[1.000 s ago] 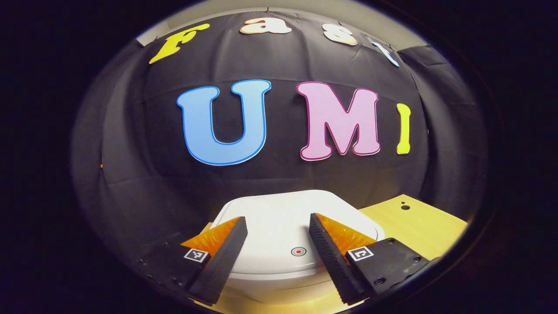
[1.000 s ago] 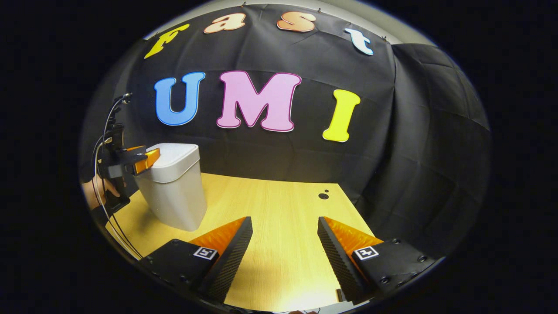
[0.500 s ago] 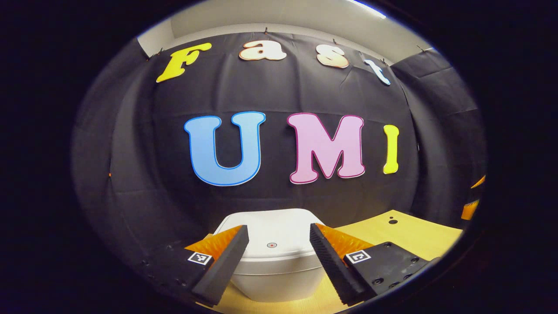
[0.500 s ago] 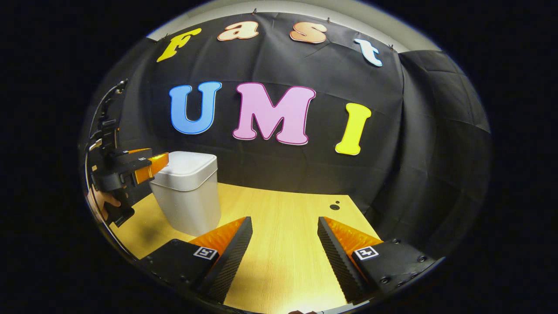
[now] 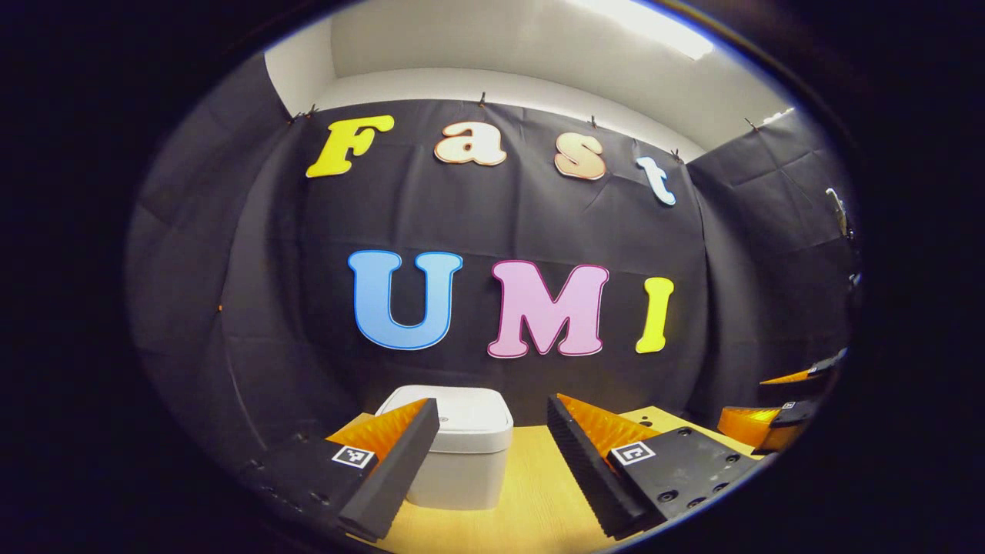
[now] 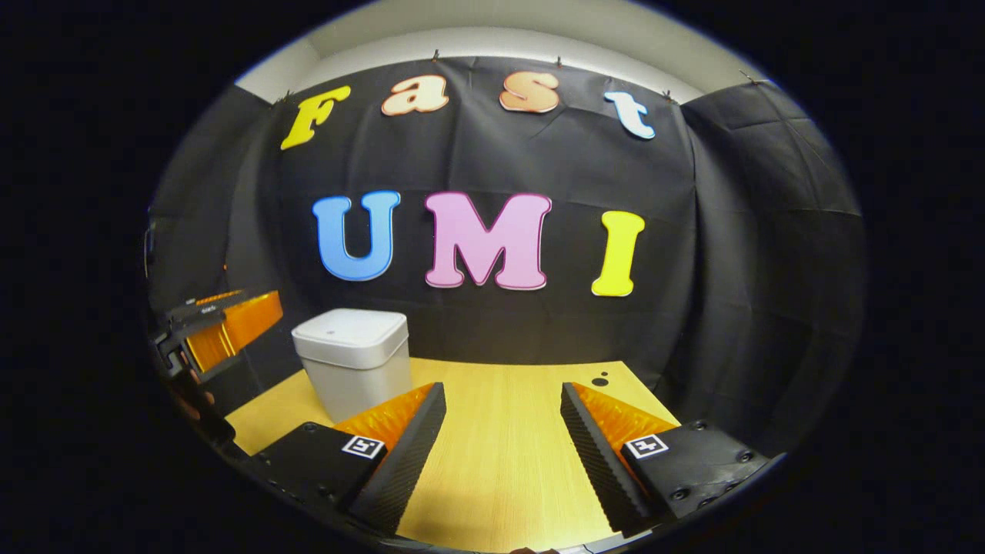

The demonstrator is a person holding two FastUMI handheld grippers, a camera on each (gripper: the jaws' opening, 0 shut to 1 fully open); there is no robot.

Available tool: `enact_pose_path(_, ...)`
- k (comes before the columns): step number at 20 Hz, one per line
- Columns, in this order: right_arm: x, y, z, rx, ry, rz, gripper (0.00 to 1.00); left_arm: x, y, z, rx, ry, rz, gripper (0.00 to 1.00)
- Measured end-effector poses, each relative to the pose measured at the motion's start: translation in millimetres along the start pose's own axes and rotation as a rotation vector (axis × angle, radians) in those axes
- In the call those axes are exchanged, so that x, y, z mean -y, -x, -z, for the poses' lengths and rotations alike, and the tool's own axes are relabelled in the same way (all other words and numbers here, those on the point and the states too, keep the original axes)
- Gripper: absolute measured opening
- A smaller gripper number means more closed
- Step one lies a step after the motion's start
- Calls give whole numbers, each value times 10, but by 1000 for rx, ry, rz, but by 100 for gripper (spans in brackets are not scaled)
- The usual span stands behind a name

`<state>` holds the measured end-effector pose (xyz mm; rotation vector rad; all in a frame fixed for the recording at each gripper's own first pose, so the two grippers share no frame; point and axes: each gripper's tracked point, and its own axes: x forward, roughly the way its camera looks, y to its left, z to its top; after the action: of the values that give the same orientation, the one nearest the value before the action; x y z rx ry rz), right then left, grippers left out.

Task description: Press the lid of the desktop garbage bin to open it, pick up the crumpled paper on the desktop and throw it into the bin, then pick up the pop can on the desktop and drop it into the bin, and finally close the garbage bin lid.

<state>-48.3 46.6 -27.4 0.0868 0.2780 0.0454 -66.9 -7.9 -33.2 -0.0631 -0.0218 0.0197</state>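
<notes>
- Looking along the left gripper (image 5: 492,431) in the left gripper view, its jaws stand apart, holding nothing; the small white plastic bin (image 5: 460,454) sits on the pale wooden desktop (image 5: 531,508) just beyond, lid down. A second ago this gripper hung right over the lid; it has drawn back.
- Turning to the right gripper view, the right gripper (image 6: 502,419) is likewise spread and empty over bare wood, the bin (image 6: 355,368) off left. Everything seems done; only withdrawing remains.
</notes>
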Motion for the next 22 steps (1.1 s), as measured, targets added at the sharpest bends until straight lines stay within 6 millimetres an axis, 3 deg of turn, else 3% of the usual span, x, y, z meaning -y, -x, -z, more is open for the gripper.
enact_pose_path(3,23,286,-169,69,-11,10,96,-77,399,30,-15,23,-48,96)
enact_pose_path(7,-15,533,-293,146,-9,2,96,-209,614,-52,25,-7,-96,95)
enact_pose_path(8,-36,533,-305,152,-1,-5,86,-189,607,-62,30,-12,-86,95)
enact_pose_path(9,-86,536,-281,149,4,-19,96,-158,599,-40,28,-10,-76,95)
enact_pose_path(12,-145,471,-331,155,6,-44,96,-118,585,18,2,24,-56,95)
enact_pose_path(13,-142,444,-348,161,7,-47,87,-116,577,7,1,37,-57,95)
enact_pose_path(14,-154,412,-383,163,11,-52,96,-125,572,-20,7,49,-60,95)
enact_pose_path(19,-113,274,-550,218,41,-98,96,-142,464,-157,53,34,-93,95)
enact_pose_path(22,-106,226,-524,213,46,-168,96,-113,438,-245,83,40,-125,95)
